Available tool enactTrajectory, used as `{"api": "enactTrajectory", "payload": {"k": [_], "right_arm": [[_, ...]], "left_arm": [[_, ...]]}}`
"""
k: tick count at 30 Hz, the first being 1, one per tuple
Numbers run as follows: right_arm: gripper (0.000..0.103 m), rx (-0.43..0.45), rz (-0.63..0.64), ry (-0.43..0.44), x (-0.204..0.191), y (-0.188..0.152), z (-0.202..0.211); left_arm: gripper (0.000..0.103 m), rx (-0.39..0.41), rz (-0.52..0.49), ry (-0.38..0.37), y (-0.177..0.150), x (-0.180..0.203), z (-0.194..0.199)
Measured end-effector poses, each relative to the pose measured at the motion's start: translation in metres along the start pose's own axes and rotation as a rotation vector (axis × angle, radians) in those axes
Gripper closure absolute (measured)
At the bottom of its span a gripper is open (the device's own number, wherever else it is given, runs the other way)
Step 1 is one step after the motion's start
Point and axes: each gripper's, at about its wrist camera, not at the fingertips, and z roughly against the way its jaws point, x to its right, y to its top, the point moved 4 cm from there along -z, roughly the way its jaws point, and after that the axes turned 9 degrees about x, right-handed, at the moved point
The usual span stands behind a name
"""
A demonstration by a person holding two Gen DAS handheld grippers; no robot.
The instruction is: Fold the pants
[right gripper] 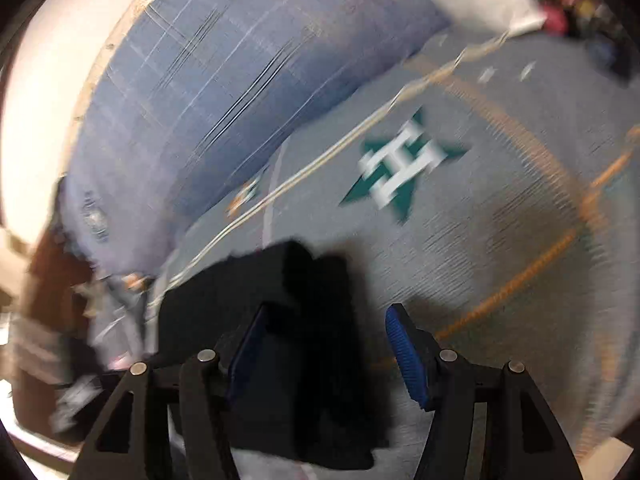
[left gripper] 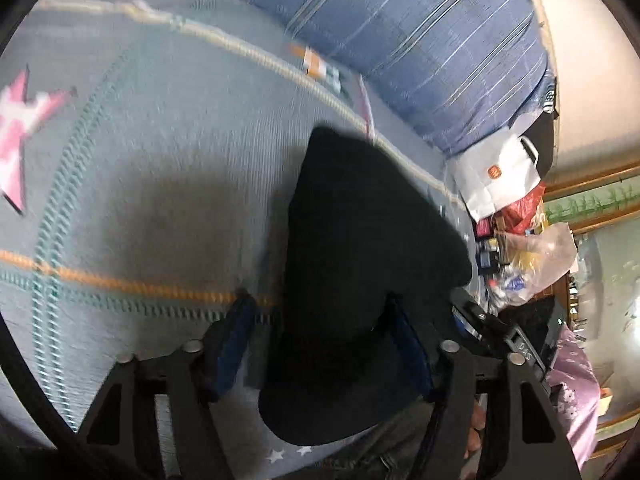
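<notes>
The black pants (left gripper: 360,264) lie folded in a compact bundle on a grey-blue bedspread (left gripper: 152,184). In the left wrist view my left gripper (left gripper: 320,312) is open, its blue-padded fingers (left gripper: 236,332) on either side of the bundle's near end. In the right wrist view the same pants (right gripper: 280,344) lie low and left of centre. My right gripper (right gripper: 324,328) is open just above them, the left pad over the cloth and the right pad (right gripper: 404,352) over bare bedspread. Both views are motion-blurred.
A blue striped quilt (left gripper: 400,40) is rolled along the far side of the bed. Plastic bags and clutter (left gripper: 516,216) are piled at the bed's right end. The bedspread has a pink star (left gripper: 20,128) and a green star (right gripper: 400,164).
</notes>
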Motion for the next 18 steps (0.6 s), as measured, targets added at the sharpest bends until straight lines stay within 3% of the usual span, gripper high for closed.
{"api": "enactTrajectory", "payload": {"k": [1,5,8,11,13,18], "right_arm": [[0.038,-0.028,0.009,-0.021,0.0,-0.002,-0.007],[0.038,-0.066,0.001,0.028,-0.004,-0.005,-0.016],[0.046,-0.065,0.087,0.009,-0.019,-0.013,-0.016],[0.058,-0.014,0.15,-0.011,-0.032,-0.015,-0.009],[0.065,0.022,0.158,0.055,-0.042,-0.018,0.002],[0.066,0.029,0.208,0.161,-0.084,-0.049,0.015]], "left_arm": [[0.047,-0.008,-0.002,-0.01,-0.002,0.002,-0.001],[0.048,0.004,-0.005,0.005,-0.006,0.004,-0.009],[0.068,0.029,-0.038,0.007,-0.009,0.011,-0.006],[0.076,0.069,-0.068,-0.017,-0.013,0.019,0.011],[0.077,0.103,-0.068,-0.032,-0.015,0.018,0.03],[0.078,0.252,-0.114,-0.016,-0.03,0.008,0.095]]}}
